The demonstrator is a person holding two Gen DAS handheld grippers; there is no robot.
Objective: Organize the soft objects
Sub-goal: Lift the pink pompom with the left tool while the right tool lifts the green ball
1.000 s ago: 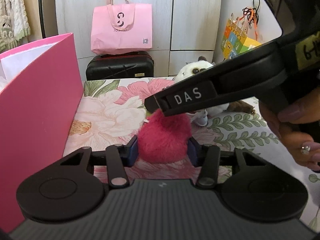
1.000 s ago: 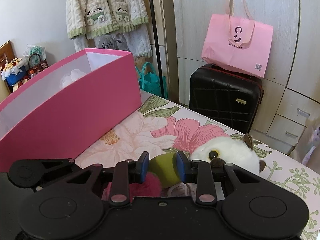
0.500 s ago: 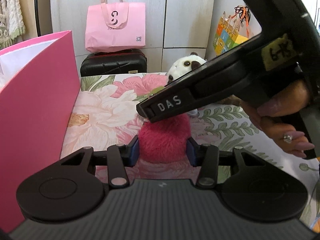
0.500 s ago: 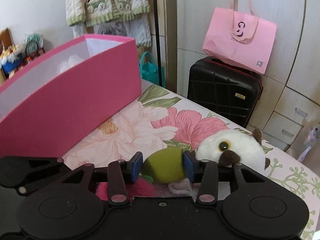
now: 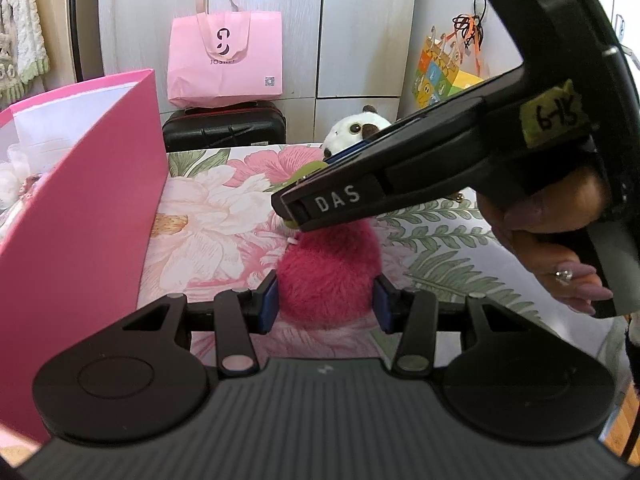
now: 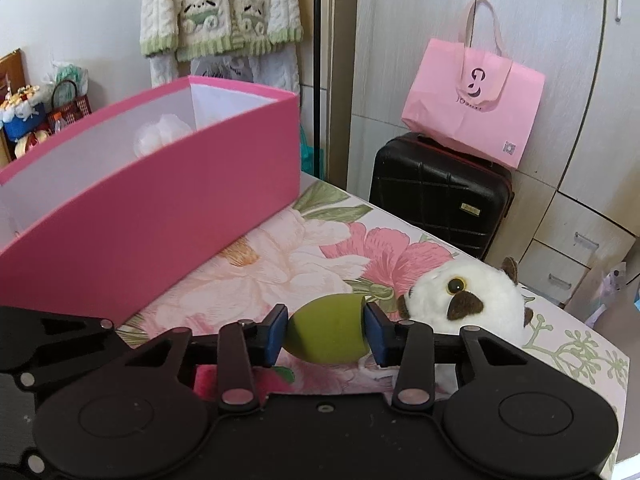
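My left gripper (image 5: 325,303) is shut on a fluffy magenta pompom (image 5: 329,274) resting on the floral bedspread (image 5: 208,216). My right gripper (image 6: 326,335) is shut on an olive-green soft ball (image 6: 326,336) and holds it above the bed; it crosses the left wrist view (image 5: 304,200) just over the pompom. A white plush owl (image 6: 466,304) lies right of the ball, and shows behind in the left wrist view (image 5: 356,130). A pink box (image 6: 160,196) stands on the left with a white fluffy item (image 6: 160,136) inside.
A black suitcase (image 6: 440,196) with a pink tote bag (image 6: 476,108) on it stands past the bed's far edge, against cupboards. A knitted cardigan (image 6: 220,12) hangs on the wall. A colourful gift bag (image 5: 444,76) hangs at the right.
My right gripper has lifted the green ball higher off the bed, above the pompom. The left gripper still holds the pompom in about the same place.
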